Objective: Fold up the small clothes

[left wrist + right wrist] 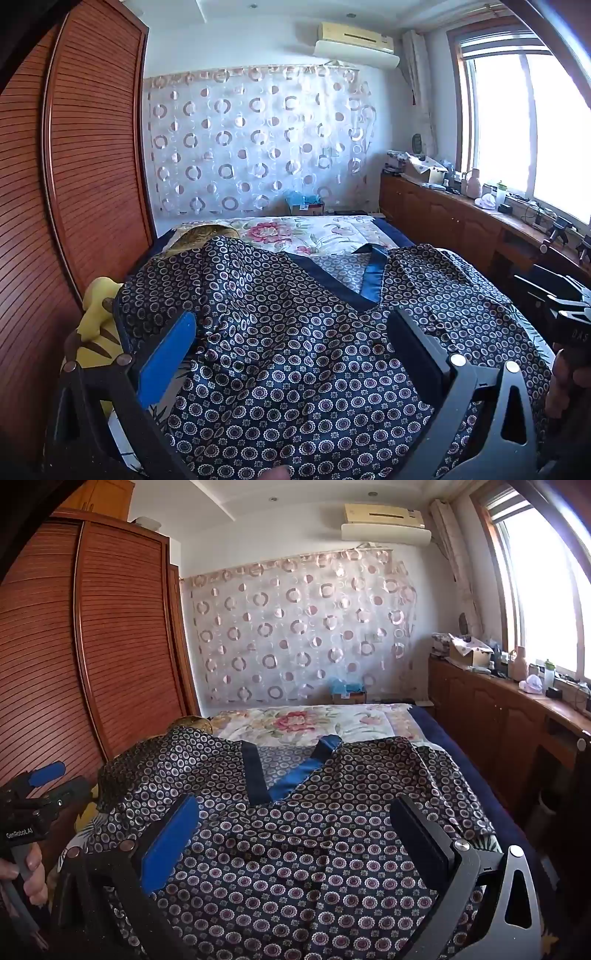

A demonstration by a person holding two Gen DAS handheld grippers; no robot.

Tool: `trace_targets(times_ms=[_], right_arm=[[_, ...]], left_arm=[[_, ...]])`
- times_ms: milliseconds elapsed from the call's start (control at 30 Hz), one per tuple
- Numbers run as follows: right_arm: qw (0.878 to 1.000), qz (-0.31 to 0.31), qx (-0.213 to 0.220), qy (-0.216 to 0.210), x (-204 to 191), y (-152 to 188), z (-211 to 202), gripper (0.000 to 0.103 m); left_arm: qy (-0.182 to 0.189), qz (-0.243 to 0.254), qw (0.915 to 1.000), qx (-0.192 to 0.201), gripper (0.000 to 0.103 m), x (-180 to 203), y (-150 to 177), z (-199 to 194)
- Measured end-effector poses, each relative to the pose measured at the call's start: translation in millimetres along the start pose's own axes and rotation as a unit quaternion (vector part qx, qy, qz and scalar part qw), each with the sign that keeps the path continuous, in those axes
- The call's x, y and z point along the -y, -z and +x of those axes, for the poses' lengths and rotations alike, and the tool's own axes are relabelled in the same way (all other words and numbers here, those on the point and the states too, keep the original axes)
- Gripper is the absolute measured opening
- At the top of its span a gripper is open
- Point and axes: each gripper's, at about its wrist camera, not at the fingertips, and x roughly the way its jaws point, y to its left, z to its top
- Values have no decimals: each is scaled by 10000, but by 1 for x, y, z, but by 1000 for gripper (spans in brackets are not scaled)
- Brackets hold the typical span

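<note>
Bed [461, 734]: carries the garment, likely to give a flat folding surface.
Garment [295, 362]: dark patterned top with blue neckline trim, spread rumpled across the bed, unfolded.
Left gripper [291, 354]: above the garment, jaws wide, empty.
Right gripper [295, 834]: likewise, jaws wide, empty.
</note>
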Motion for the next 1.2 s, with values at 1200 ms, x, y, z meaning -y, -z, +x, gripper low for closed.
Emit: trace_targets(times_ms=[1200], right_arm=[[9999, -89, 65, -13, -3, 1, 0, 103]], left_arm=[[-66, 52, 9999, 100, 103, -1, 1, -7]])
